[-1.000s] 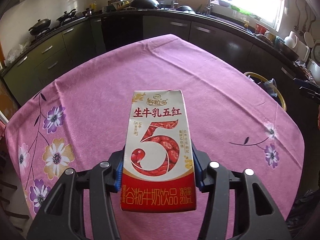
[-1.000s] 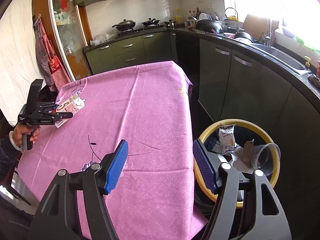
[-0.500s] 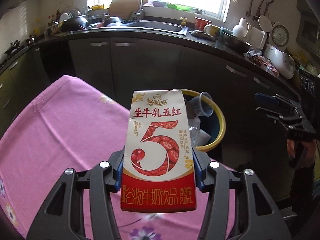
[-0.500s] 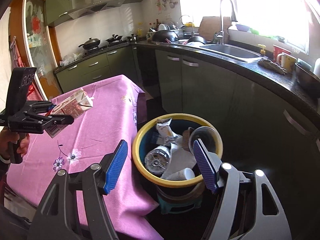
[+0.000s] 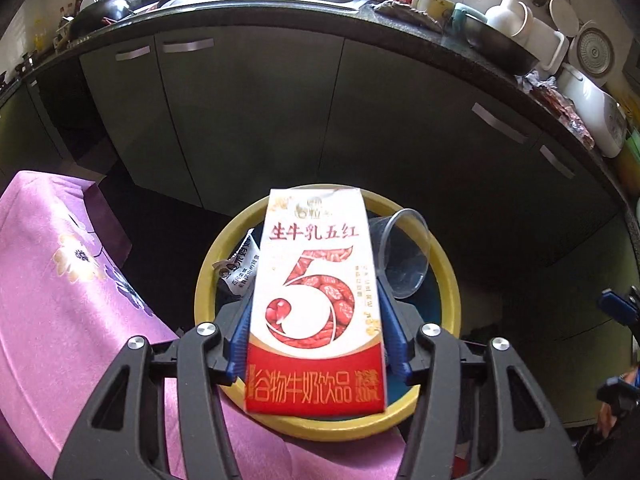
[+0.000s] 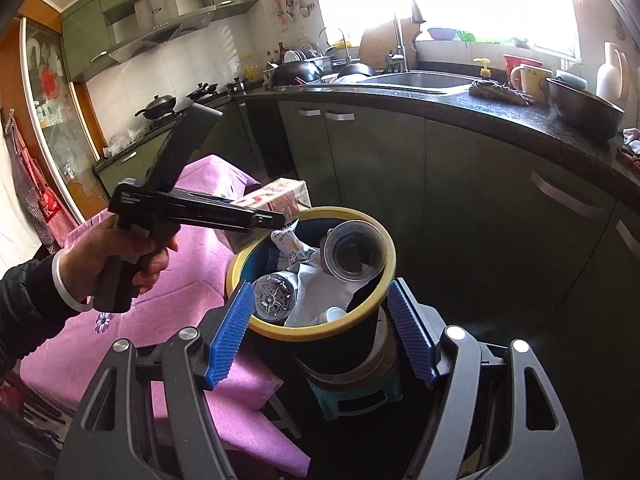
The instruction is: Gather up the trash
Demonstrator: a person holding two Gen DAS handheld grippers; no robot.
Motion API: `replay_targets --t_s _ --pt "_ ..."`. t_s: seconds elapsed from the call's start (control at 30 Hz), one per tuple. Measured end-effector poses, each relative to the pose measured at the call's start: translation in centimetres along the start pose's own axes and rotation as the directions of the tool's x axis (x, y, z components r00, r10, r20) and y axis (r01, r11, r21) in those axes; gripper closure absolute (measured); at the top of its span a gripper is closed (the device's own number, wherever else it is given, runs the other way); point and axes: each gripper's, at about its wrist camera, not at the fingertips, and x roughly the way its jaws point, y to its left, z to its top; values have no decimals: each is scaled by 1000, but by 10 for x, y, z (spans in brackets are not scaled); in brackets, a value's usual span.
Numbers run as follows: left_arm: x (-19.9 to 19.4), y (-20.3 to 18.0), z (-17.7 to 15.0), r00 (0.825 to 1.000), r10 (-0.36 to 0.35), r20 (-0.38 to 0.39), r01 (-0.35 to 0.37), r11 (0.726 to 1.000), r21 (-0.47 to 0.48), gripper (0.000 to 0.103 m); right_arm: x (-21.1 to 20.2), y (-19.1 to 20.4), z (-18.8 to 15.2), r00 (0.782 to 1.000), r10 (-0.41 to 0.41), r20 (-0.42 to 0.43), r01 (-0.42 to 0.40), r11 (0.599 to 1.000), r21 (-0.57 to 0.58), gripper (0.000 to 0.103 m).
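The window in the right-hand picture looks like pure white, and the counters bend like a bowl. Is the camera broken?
No. In the right wrist view, daylight overexposes the window, washing out detail there, while the bin stays readable. In the left wrist view, the fisheye lens curves the countertop, and the print on the milk carton looks slightly smeared.

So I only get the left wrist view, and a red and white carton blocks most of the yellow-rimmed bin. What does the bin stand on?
Observer: The bin sits on a small green stool.
Visitor: What's inside that I can't see?
Observer: A clear plastic bottle lies by the rim's left side.
Visitor: And the other hand?
Observer: The right hand-held gripper is empty, its jaws opening, just before the bin.
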Motion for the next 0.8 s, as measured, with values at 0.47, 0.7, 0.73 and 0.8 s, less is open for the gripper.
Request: replay_targets --t_s 0.47,0.7,0.73,0.8 --pt "-140 -1 -88 954 86 287 -64 994 -83 9 -7 51 1 997 69 25 -66 993 -101 31" --pt "-272 10 -192 807 397 438 -289 911 -293 7 -18 100 -5 990 129 51 -117 974 -195 23" --pt "-287 12 -210 781 441 443 -312 889 -335 7 -20 105 -7 990 129 58 -115 972 -203 21" --pt "-314 18 -241 735 513 443 -338 844 -417 7 -26 116 -9 989 129 70 -111 970 -218 18"
